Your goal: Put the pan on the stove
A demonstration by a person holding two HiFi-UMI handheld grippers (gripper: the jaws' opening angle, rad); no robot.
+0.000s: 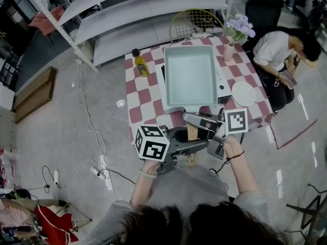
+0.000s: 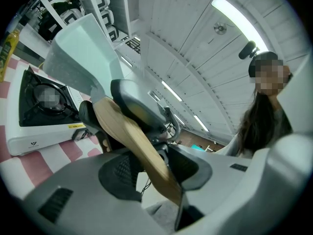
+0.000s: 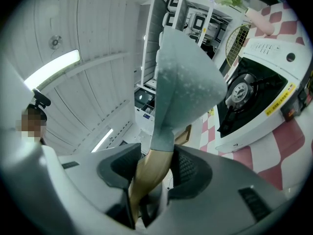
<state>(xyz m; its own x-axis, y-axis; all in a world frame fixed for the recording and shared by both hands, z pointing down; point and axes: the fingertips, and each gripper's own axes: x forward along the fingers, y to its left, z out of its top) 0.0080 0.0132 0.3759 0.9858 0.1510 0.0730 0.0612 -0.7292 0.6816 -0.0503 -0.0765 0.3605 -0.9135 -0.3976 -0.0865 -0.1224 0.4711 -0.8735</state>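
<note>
A pale mint rectangular pan (image 1: 190,75) with a wooden handle (image 1: 192,132) hangs over the white portable stove (image 1: 223,83) on the red-and-white checked table (image 1: 144,98). Both grippers are shut on the handle. My right gripper (image 1: 194,120) grips it close to the pan, and my left gripper (image 1: 193,146) grips it nearer the end. In the left gripper view the handle (image 2: 128,131) runs diagonally between the jaws, with the pan (image 2: 78,58) raised above the stove's burner (image 2: 46,98). In the right gripper view the pan (image 3: 186,77) stands over the stove (image 3: 254,99).
On the table stand a yellow bottle (image 1: 141,65), a white plate (image 1: 243,93), a vase of purple flowers (image 1: 236,32) and a yellow wire basket (image 1: 196,23). A person (image 1: 278,50) sits at the table's right. White shelving (image 1: 143,14) is behind. Cables (image 1: 87,111) lie on the floor at left.
</note>
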